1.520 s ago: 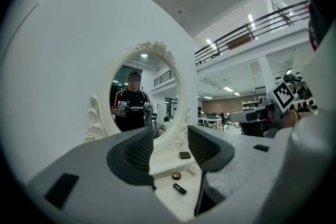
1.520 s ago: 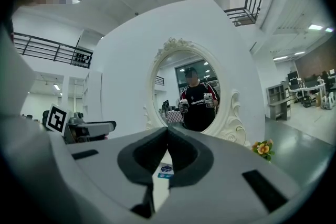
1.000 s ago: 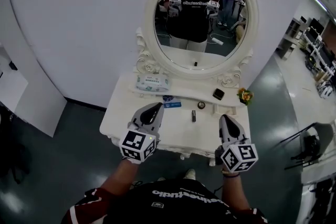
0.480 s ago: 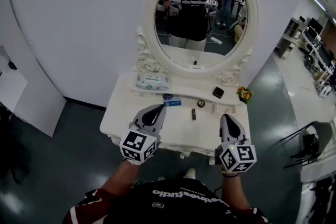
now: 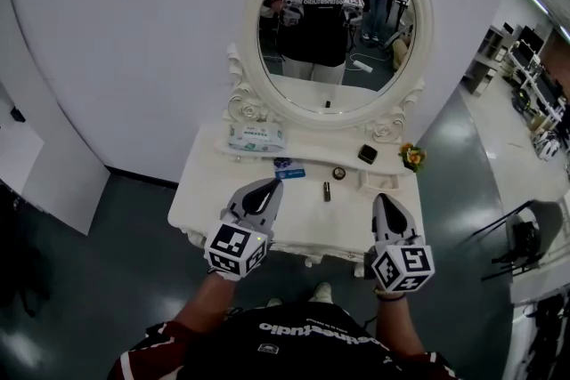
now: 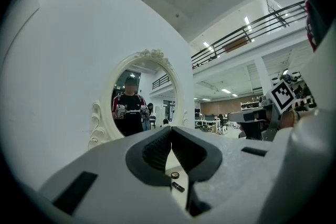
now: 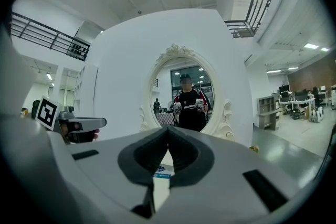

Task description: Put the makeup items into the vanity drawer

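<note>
On the white vanity top lie a dark lipstick tube, a small round compact, a black square case and a blue item. My left gripper hovers over the table's front left, shut and empty. My right gripper hovers over the front right, also shut and empty. In the left gripper view the closed jaws point at the lipstick and the compact. The right gripper points toward the blue item. No drawer shows from above.
An oval mirror in an ornate white frame stands at the back and reflects the person and both grippers. A pack of wipes sits at the back left, a small flower bunch at the back right. Dark floor surrounds the vanity.
</note>
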Demonstrator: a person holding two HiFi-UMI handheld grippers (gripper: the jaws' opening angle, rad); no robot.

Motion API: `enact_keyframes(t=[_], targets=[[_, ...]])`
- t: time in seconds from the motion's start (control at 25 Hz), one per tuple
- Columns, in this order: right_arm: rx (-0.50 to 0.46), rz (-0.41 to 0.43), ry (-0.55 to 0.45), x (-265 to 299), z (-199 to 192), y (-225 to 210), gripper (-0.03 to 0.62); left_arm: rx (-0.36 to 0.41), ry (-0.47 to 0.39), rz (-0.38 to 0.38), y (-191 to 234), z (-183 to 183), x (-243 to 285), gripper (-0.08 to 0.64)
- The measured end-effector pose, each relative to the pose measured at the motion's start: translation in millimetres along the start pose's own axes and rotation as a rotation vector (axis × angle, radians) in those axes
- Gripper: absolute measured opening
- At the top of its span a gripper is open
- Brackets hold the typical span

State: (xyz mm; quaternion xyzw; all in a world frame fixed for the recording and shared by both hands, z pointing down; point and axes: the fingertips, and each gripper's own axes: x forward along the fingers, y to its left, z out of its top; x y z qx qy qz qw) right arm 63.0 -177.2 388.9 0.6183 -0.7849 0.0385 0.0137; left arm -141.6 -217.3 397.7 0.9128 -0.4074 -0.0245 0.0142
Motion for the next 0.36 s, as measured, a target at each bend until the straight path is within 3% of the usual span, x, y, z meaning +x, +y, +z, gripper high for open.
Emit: enact_keyframes(t=[0.36], targets=[[0.011,-0.012,0.004,-4.5,-3.6,-4.8,-0.003,0.002,0.004,-0.006,-3.9,-1.1,1.7,0.007]])
